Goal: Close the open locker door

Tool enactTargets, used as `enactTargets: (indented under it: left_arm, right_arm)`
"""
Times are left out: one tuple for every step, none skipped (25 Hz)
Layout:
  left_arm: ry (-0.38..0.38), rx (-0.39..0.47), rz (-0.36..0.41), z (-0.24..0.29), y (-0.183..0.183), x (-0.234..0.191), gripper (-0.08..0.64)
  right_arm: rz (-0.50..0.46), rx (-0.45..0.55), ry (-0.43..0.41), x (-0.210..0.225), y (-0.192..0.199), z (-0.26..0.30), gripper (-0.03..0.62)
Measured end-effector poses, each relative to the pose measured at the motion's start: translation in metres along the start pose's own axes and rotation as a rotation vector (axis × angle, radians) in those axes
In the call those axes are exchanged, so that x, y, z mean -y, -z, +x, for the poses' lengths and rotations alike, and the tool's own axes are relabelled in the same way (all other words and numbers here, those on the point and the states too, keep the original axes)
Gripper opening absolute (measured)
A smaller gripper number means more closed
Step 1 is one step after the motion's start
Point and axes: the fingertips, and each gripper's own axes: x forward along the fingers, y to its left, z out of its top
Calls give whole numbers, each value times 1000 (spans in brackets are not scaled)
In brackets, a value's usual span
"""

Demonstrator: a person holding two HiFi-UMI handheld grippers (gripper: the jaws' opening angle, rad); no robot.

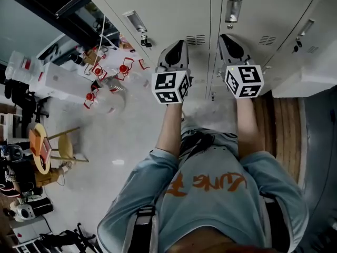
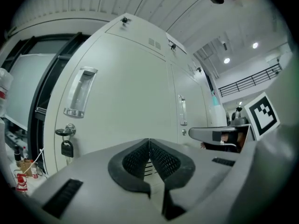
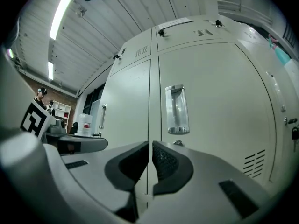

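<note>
Left gripper: fingers pressed together, nothing between them. Right gripper: fingers also closed, empty. Both point at the locker door close ahead, which sits flush with its neighbours.

Pale blue short-sleeved T-shirt (orange lettering), dark straps, grey left gripper, right gripper, black-and-white marker cubes

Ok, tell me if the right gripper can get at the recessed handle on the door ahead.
Probably yes. The right gripper, jaws shut and empty, faces the locker door, and the recessed handle sits just above its tips with nothing in between.
</note>
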Motion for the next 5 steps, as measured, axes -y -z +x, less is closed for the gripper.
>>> enactTargets:
  left_arm:
    - [4,-4,2,2,1,2,21]
    - [8,-6,2,3,1,4,21]
    - [12,-6,2,4,1,6,21]
    - [17,-5,0,5,2,8,21]
    - [23,-4,-2,6,2,10,21]
  right_arm:
    - [-2,-2,4,2,0,-1,40]
    - [-4,-2,8,4,-1,-3,40]
    - [-5,-2,12,6,-1,-4,40]
    - [-6,-2,17,9,-2,-6,40]
    - [-7,-1,22,11,-2,-8,40]
